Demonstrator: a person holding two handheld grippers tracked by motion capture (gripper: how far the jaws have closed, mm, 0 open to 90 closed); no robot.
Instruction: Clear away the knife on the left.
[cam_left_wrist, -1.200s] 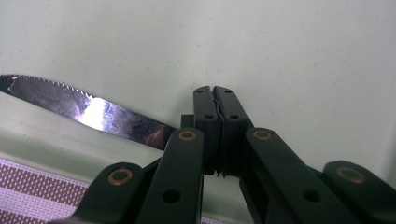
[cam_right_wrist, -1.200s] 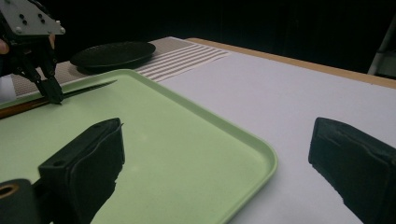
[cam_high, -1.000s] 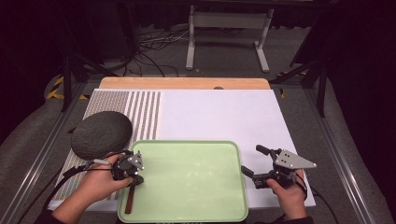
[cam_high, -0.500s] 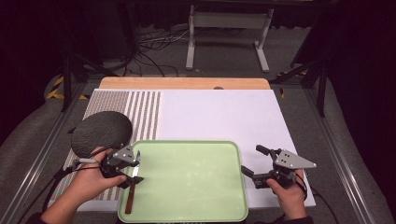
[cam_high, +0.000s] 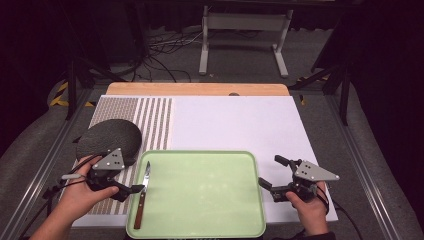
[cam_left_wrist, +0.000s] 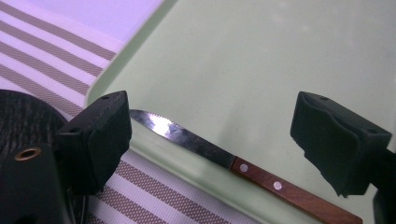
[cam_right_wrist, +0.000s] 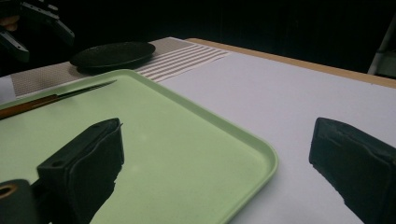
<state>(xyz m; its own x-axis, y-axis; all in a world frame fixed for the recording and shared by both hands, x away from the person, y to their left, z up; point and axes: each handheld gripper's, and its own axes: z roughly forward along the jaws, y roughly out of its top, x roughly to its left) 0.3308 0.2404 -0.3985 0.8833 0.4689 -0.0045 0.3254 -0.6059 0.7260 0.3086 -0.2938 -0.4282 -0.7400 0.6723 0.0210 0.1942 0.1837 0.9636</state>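
Observation:
A knife (cam_high: 141, 197) with a wooden handle and a serrated blade lies along the left inner edge of the light green tray (cam_high: 200, 185), tip pointing away from me. My left gripper (cam_high: 131, 175) is open just left of the tray, beside the blade. In the left gripper view the knife (cam_left_wrist: 205, 151) lies below and between the spread jaws, untouched, on the tray (cam_left_wrist: 257, 60). My right gripper (cam_high: 272, 172) hovers open at the tray's right edge with nothing in it. In the right gripper view the tray's corner (cam_right_wrist: 252, 154) sits between the jaws and the knife (cam_right_wrist: 56, 98) lies far off.
A dark round plate (cam_high: 107, 140) rests on the striped mat (cam_high: 150, 120) just behind my left gripper. White table surface (cam_high: 235, 125) stretches behind the tray. The plate (cam_right_wrist: 114, 53) and the other gripper (cam_right_wrist: 28, 23) appear far off in the right gripper view.
My left gripper has drawn back to the left, off the tray's edge, uncovering the knife blade. The knife lies still. The right gripper has not moved.

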